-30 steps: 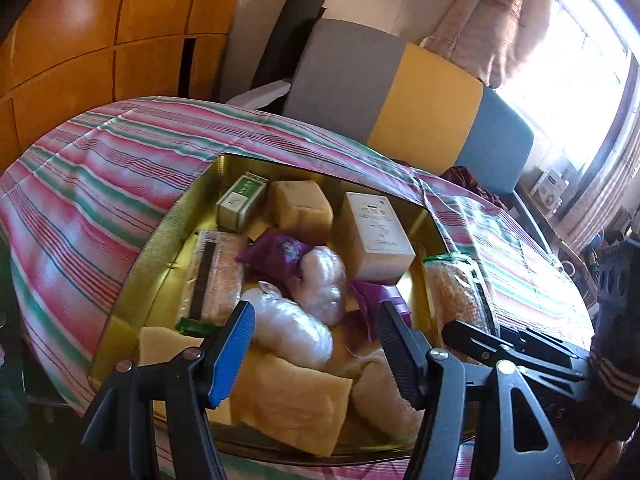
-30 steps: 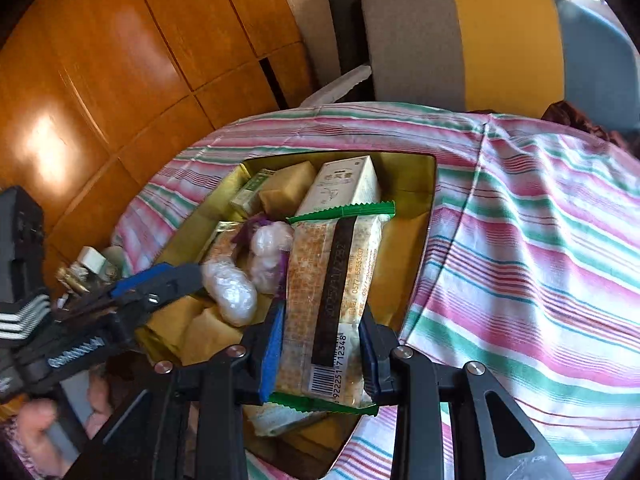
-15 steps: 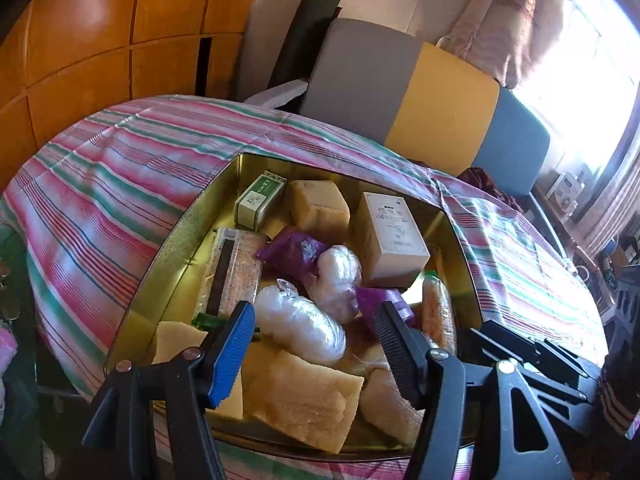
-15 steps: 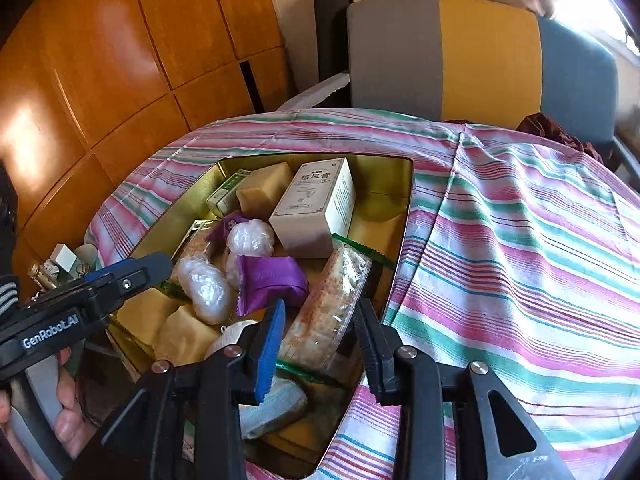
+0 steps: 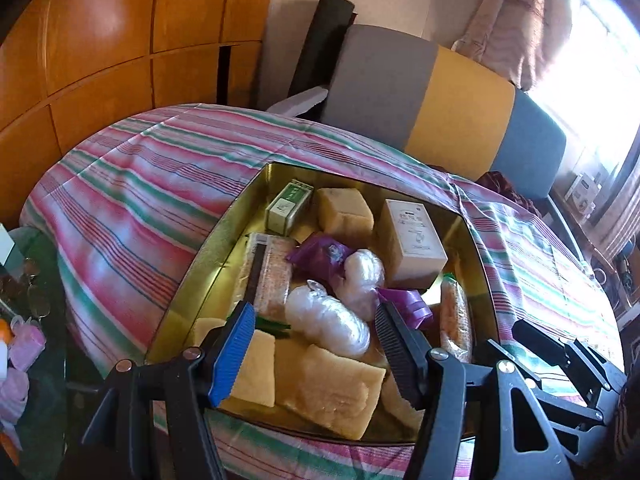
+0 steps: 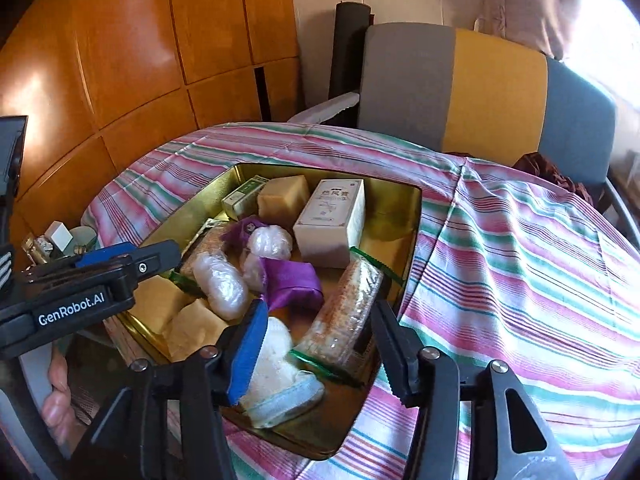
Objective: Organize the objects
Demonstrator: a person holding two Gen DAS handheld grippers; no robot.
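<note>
Both tongs released: right tongs (image 6: 320,344) just behind the leaning cracker packet (image 6: 344,316); left tongs (image 5: 316,344) above the tin (image 5: 192,264). Best lay packet flat.

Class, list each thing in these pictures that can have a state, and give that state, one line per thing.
gold tin: open, no lid on, filled
cracker packet: sealed, lying tilted inside tin
white box: closed
green box: closed
right gripper: open, empty
left gripper: open, empty

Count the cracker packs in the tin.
2. One cracker pack lies flat by the tin's left wall; the other leans by the right wall, near the right gripper. More may be buried.
</note>
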